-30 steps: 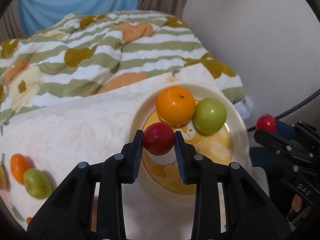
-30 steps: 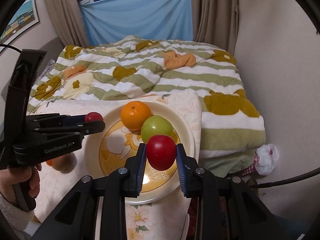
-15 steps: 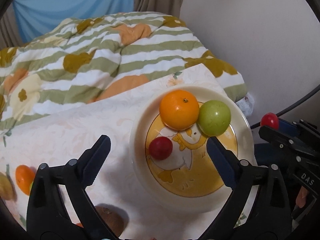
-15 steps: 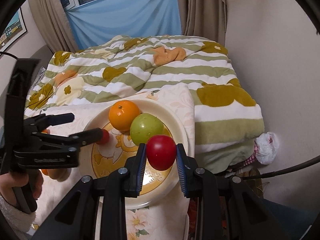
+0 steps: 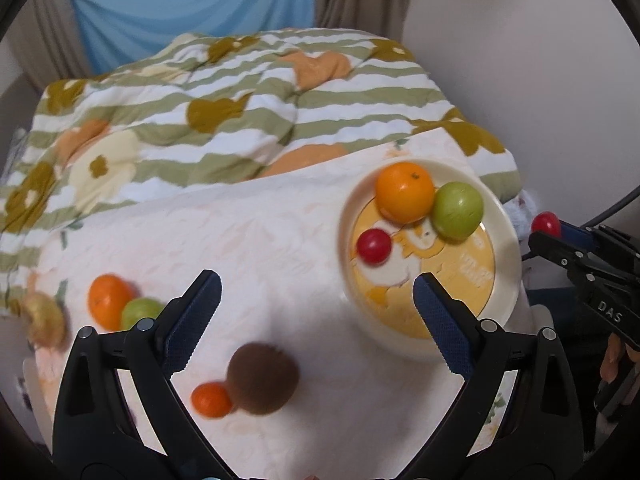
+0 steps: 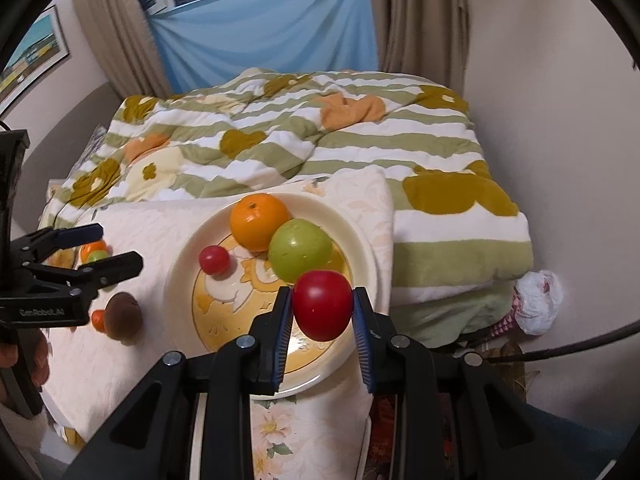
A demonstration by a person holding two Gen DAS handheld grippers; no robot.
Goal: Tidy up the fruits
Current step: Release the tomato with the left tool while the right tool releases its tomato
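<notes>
A cream plate (image 5: pixel 506 240) (image 6: pixel 180 264) with a yellow duck print holds an orange (image 5: pixel 405 192) (image 6: pixel 259 222), a green apple (image 5: pixel 458 210) (image 6: pixel 300 250) and a small red fruit (image 5: pixel 374 246) (image 6: pixel 215 260). My left gripper (image 5: pixel 316 312) (image 6: pixel 100 244) is open and empty, left of the plate above the cloth. My right gripper (image 6: pixel 322 314) is shut on a red apple (image 6: pixel 322 306) (image 5: pixel 545 223), held over the plate's near right rim.
Loose on the pale floral cloth (image 5: pixel 240 248) lie a brown kiwi (image 5: pixel 263 378) (image 6: pixel 125 316), a small orange fruit (image 5: pixel 211 400), an orange (image 5: pixel 107 298), a green fruit (image 5: pixel 140 314) and a yellowish fruit (image 5: pixel 42 318). A striped quilt (image 6: pixel 320 140) lies behind; a wall (image 6: pixel 560 120) stands at right.
My left gripper opened, left the small red fruit on the plate, and drew back to the left. My right gripper has kept hold of the red apple near the plate.
</notes>
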